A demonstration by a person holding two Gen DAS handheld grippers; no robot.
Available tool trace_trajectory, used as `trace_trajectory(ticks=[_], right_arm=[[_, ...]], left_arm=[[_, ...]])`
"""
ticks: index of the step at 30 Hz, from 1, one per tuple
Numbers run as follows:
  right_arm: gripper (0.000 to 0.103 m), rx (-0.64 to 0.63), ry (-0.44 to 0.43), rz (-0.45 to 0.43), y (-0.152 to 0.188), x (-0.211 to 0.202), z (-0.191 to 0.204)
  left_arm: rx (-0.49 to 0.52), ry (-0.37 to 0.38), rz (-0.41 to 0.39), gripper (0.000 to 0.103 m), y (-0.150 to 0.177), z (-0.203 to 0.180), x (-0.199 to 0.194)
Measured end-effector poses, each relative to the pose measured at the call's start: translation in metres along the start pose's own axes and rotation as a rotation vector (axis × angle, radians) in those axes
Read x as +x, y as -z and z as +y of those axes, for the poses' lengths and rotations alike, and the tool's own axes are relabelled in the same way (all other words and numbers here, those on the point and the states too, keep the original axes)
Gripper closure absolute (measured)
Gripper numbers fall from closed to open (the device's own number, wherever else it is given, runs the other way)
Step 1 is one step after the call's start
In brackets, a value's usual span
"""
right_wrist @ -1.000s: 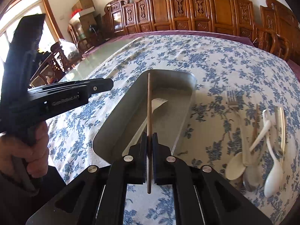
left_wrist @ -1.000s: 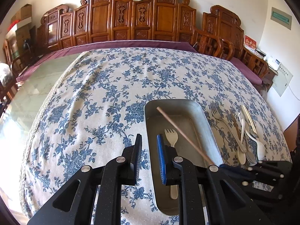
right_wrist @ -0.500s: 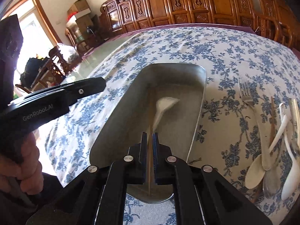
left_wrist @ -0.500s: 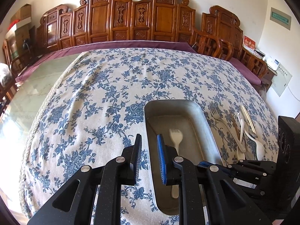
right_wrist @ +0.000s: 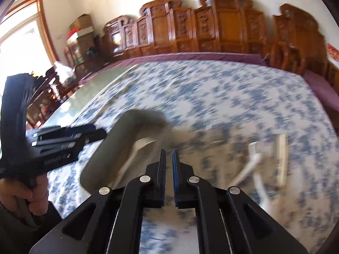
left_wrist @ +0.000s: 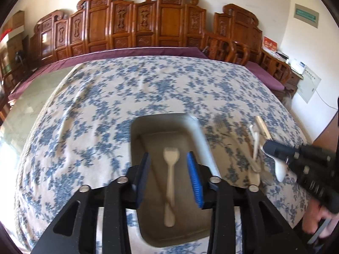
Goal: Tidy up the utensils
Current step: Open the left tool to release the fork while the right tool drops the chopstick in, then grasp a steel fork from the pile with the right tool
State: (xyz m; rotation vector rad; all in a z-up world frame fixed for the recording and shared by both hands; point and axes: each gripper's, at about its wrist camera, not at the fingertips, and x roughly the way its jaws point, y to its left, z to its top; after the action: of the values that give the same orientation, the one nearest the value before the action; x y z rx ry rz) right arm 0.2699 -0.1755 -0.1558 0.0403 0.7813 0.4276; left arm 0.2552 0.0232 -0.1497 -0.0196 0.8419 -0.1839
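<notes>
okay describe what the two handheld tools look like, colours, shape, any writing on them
Both tools, left and right, are matte black, angular frames with cut-out openings, silver round pivot screws and blue ribbed pads inside the fingers. The left one's side bears lettering, too blurred to read.

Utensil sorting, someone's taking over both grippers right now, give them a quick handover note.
Left gripper: jaws have just been opening, nothing between them, over the tray.
Right gripper: shut, empty, beside the tray, aimed toward the loose utensils.
In the tray: a pale fork; a thin stick seems to lie by its handle, too blurred to confirm.
Left to do: the utensil pile on the tablecloth right of the tray, spoons and more, still needs moving in.
</notes>
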Motion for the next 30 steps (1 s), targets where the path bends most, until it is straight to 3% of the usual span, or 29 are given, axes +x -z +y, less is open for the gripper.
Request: trace_trajectory(ticks=[10, 14, 16, 30], right_arm=[[0.095, 0.035, 0.153, 0.0, 0.013, -0.014, -0.067], [0.093, 0.047, 0.143, 0.022, 0.022, 0.0, -0.074], [0.079, 0.031, 0.133, 0.039, 0.025, 0.009, -0.07], [0.079, -0.05, 0.071, 0.206, 0.003, 0.102, -0.058]], left_arm=[[0.07, 0.052, 0.021, 0.059, 0.005, -0.05, 0.012], [0.087, 0.055, 0.036, 0.058, 0.009, -0.059, 0.018], [0.09, 0.057, 0.044, 0.058, 0.01, -0.062, 0.02], [0.088, 0.055, 0.056, 0.053, 0.011, -0.066, 0.026]])
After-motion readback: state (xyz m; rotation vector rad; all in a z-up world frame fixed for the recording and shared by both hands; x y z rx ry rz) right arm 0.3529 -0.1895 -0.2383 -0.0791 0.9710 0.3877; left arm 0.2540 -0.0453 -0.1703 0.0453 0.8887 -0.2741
